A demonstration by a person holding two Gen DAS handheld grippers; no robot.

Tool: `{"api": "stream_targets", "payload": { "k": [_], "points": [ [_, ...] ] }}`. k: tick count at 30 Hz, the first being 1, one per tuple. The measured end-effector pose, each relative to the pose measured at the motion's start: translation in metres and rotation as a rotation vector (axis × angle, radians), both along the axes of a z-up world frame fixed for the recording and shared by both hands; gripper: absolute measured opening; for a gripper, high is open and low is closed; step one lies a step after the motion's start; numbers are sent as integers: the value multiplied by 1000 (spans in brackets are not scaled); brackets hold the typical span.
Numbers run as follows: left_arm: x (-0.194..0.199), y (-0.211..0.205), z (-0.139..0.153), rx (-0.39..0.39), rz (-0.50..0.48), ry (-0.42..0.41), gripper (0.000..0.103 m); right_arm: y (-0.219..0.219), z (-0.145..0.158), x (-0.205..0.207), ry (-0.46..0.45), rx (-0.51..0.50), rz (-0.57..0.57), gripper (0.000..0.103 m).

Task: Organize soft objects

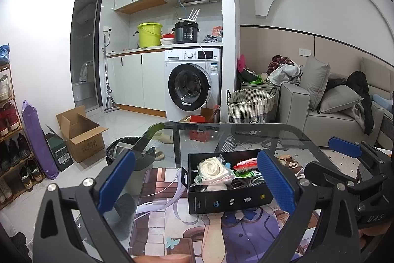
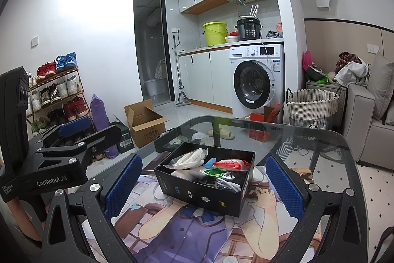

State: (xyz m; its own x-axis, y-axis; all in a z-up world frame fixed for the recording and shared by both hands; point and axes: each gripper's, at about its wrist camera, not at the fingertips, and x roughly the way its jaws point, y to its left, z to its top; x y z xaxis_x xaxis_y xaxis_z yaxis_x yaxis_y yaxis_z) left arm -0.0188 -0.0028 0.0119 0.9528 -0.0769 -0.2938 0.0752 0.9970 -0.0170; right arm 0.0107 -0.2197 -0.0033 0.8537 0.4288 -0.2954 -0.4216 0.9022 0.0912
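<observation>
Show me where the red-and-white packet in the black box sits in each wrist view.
Left wrist: red-and-white packet right of centre, beside the right blue pad.
Right wrist: packet centre frame, mid-box.
Shared landmark: washing machine behind the table.

Bright, sharp, fisheye-warped, dark corners.

On my left gripper (image 2: 73, 130): "GenRobot.AI". On my right gripper (image 1: 364, 157): "DAS". Red packet (image 2: 231, 165) in my black box (image 2: 197, 194): "Made in China".
</observation>
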Motion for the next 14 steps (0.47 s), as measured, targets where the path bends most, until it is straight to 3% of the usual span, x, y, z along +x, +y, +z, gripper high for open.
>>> {"api": "stream_targets", "payload": {
  "k": [14],
  "points": [
    [-2,1,0,-1,20,-1,100,-1,-2,0,2,-2,5,102]
  ]
}}
